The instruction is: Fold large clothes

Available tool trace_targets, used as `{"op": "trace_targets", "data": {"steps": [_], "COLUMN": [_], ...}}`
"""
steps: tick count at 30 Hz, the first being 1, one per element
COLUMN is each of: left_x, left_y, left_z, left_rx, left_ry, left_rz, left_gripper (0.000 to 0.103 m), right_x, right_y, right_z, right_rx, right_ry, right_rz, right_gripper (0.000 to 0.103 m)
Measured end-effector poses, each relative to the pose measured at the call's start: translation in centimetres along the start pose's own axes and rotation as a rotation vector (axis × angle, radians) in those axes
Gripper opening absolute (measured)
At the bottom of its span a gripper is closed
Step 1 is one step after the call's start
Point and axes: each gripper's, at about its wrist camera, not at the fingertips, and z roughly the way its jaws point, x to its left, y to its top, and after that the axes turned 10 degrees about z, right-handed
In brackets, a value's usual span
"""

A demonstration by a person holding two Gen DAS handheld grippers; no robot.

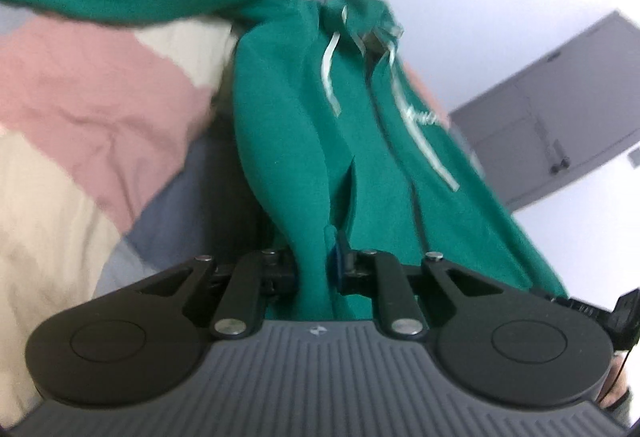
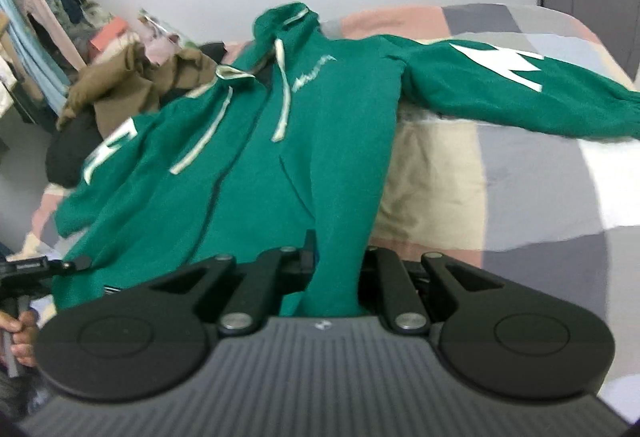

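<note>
Green hoodie (image 2: 256,165) lies front up on the bed (image 2: 500,165), hood at the far end, one sleeve stretched out to the right in the right wrist view. Left gripper (image 1: 316,269) jaws narrow, pinching a bunched fold of the hoodie's bottom hem, cloth running straight away from it. Right gripper (image 2: 334,269) jaws nearly closed, clamped on the hem at the other corner. A brown garment (image 2: 132,85) is piled beside the hood.

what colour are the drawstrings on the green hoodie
Pale mint, nearly white, against the green hoodie. The drawstrings show best in the right wrist view.
</note>
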Motion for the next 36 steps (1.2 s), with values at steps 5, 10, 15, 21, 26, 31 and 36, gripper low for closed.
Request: {"op": "trace_targets", "data": {"steps": [5, 10, 15, 21, 26, 31, 36], "left_x": [-1.2, -1.2, -1.6, -3.3, -5.5, -8.6, -10.5], "left_y": [-1.2, -1.4, -1.1, -0.1, 0.7, 1.4, 1.6], "left_z": [1.9, 2.9, 2.6, 0.8, 0.2, 0.6, -0.4], "left_rx": [0.116, 0.142, 0.136, 0.074, 0.023, -0.015, -0.038], "left_ry": [0.127, 0.195, 0.234, 0.297, 0.31, 0.325, 0.364], "left_rz": [0.07, 0.094, 0.114, 0.164, 0.215, 0.276, 0.316], "left_gripper": [0.017, 0.02, 0.049, 0.06, 0.061, 0.062, 0.066], "right_x": [-1.6, -2.4, -3.9, -4.5, -2.9, 0.0, 2.9], "right_y": [-1.7, -3.1, -3.0, -1.7, -1.0, -0.9, -1.1], "right_z": [1.9, 5.0, 5.0, 3.0, 2.3, 3.9, 6.2], "right_rx": [0.118, 0.19, 0.198, 0.123, 0.065, 0.04, 0.041], "right_ry": [-0.054, -0.099, -0.094, -0.125, -0.088, -0.032, 0.01], "right_rz": [0.018, 0.07, 0.134, 0.18, 0.144, 0.116, 0.085], "right_gripper": [0.011, 0.012, 0.028, 0.059, 0.059, 0.059, 0.059]}}
